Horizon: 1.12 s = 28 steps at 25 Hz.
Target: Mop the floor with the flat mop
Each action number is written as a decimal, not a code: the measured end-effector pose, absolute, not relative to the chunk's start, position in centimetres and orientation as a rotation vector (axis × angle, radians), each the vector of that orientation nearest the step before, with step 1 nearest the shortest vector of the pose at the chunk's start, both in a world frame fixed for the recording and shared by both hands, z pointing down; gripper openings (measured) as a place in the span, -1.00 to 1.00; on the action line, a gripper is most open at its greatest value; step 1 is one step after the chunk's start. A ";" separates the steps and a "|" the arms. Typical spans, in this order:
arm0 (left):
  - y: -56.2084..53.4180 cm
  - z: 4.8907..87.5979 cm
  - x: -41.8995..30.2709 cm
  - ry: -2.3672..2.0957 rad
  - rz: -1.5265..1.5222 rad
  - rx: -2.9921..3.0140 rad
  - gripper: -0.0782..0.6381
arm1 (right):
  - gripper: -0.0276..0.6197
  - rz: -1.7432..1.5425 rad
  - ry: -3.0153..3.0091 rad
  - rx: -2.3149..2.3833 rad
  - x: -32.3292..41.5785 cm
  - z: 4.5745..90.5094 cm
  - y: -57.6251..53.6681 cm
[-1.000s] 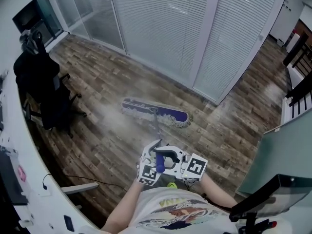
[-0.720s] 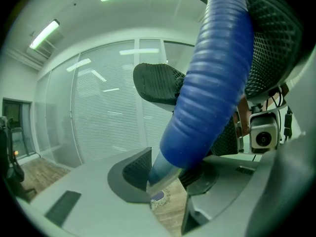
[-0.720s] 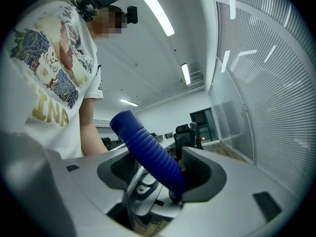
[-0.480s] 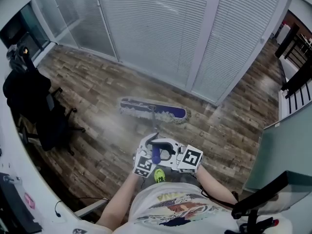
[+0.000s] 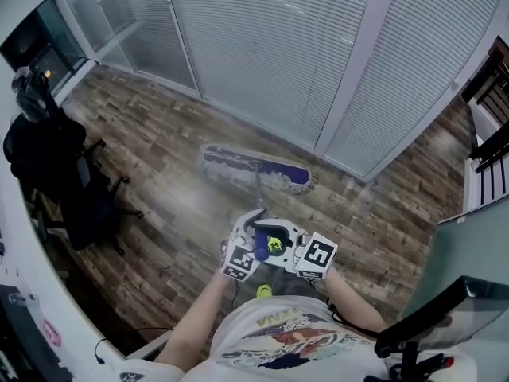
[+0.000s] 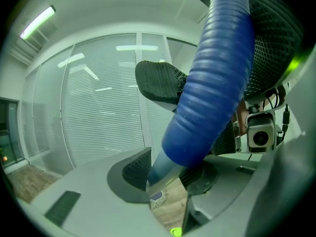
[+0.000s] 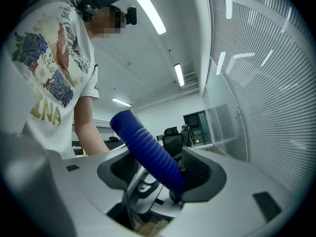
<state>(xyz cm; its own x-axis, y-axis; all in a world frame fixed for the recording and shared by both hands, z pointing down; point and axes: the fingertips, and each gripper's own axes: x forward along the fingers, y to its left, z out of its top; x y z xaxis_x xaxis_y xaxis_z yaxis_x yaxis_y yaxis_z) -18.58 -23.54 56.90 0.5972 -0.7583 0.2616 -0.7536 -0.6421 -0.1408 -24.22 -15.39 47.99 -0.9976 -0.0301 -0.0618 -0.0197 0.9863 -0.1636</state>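
1. Sliding ahead, the flat mop [image 5: 256, 169] now lies on the wood floor [image 5: 151, 205], a little nearer the blind-covered glass wall [image 5: 270, 46] than a second ago.
2. Both tongs stay clenched on the blue ribbed handle [image 5: 260, 249], same as before: the left gripper [image 6: 165, 174] at its lower end, the right gripper [image 7: 158, 174] crossing it from the side.
3. Dark clothing smothers the chair [image 5: 56, 165]. The person's hands are buried under the grippers. The thin pole [image 5: 258, 193] is barely traceable down to the mop.

Head view looks down; gripper views share handle [image 6: 212, 83].
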 end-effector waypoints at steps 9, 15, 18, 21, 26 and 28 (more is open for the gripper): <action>-40.0 56.7 -19.9 1.351 -0.486 -2.789 -0.42 | -0.12 -0.259 3.045 -0.005 -25.2 47.6 -31.8; -50.6 55.7 -20.4 1.357 -0.479 -2.796 -0.41 | -0.12 -0.246 3.032 -0.001 -25.5 46.8 -42.4; -54.3 56.3 -20.2 1.335 -0.497 -2.794 -0.40 | -0.12 -0.263 3.025 -0.029 -25.3 47.4 -46.2; -56.7 57.0 -19.8 1.309 -0.518 -2.797 -0.40 | -0.12 -0.290 3.012 -0.068 -24.9 48.0 -48.8; -57.9 56.5 -19.9 1.344 -0.518 -2.793 -0.39 | -0.12 -0.310 3.019 -0.050 -24.9 47.5 -50.0; -57.4 56.7 -20.4 1.373 -0.524 -2.786 -0.39 | -0.11 -0.331 3.020 -0.038 -25.4 47.5 -49.5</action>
<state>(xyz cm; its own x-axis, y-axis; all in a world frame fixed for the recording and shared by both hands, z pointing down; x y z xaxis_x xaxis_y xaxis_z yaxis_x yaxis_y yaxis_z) -20.43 -57.42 56.67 0.5646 -0.7697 0.2979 -0.7724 -0.6200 -0.1380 -25.39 -49.47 47.50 -0.9944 -0.0362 -0.0993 -0.0138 0.9761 -0.2171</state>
